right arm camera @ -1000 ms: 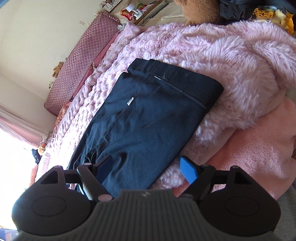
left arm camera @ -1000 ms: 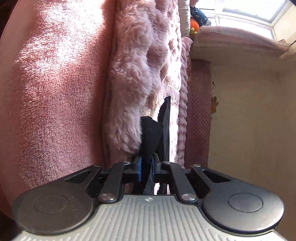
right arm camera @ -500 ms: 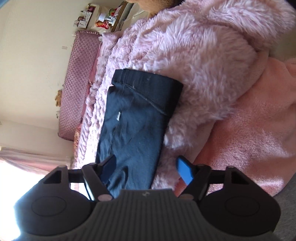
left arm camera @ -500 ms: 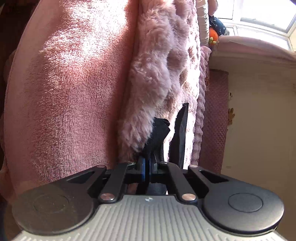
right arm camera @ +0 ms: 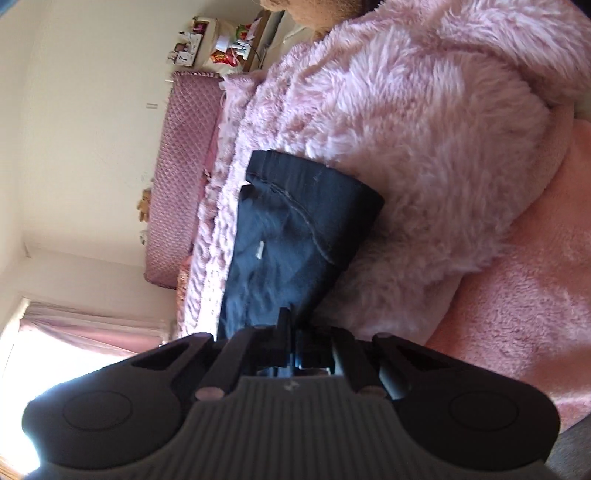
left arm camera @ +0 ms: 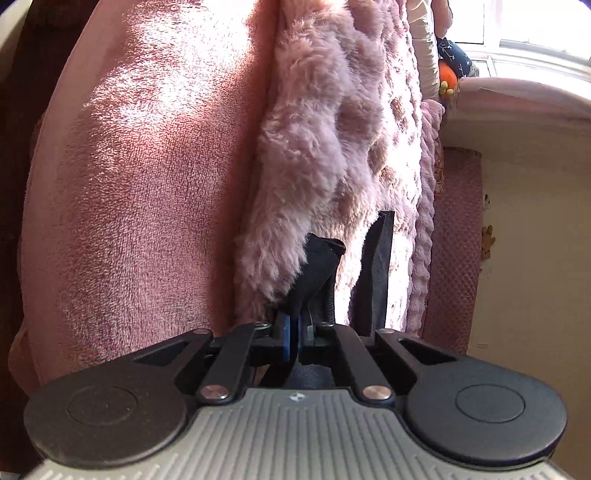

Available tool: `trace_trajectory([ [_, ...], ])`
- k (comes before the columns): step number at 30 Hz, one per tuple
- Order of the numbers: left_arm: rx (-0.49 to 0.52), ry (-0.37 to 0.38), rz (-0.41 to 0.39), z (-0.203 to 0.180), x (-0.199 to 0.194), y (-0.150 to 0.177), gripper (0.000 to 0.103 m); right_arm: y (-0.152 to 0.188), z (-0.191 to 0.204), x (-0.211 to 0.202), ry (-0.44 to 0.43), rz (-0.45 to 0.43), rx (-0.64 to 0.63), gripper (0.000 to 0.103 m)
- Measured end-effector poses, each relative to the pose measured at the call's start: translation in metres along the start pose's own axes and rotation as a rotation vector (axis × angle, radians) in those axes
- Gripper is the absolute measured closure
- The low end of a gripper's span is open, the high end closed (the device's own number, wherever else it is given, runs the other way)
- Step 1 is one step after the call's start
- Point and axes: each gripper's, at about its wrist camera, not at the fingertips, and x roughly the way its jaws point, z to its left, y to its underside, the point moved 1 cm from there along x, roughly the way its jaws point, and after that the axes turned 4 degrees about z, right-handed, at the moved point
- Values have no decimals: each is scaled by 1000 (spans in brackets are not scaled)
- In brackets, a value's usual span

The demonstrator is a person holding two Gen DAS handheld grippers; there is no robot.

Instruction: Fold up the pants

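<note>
Dark navy pants (right arm camera: 291, 236) lie on a fluffy pink blanket (right arm camera: 424, 147), waistband at the far end. My right gripper (right arm camera: 293, 345) is shut on the near edge of the pants. In the left wrist view, my left gripper (left arm camera: 295, 328) is shut on a bunched dark fold of the pants (left arm camera: 317, 266), close against the fluffy blanket (left arm camera: 325, 155). A flat strip of the pants (left arm camera: 376, 269) shows just right of the fold. Most of the pants are hidden in the left wrist view.
A smoother pink fleece blanket (left arm camera: 140, 192) lies beside the fluffy one and shows in the right wrist view (right arm camera: 524, 295). A quilted pink headboard (right arm camera: 181, 173) stands against the cream wall. A cluttered shelf (right arm camera: 225, 44) is at the far end. A bright window (left arm camera: 524, 29) is behind.
My right gripper has closed from wide open onto the near edge of the pants, and its view has rolled. My left gripper stays shut on the fold and has shifted slightly.
</note>
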Motion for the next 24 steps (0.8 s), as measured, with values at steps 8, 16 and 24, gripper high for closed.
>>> trace_trajectory([
  [8,13,113,-27,-45,-10,-5,101,-24,39,14,-68,0,37,103],
  [16,64,110,-35,-115,15,-21,101,-66,95,59,-86,9,-41,103],
  [24,28,94,-55,-158,72,-32,101,-111,127,135,-49,46,-52,103],
])
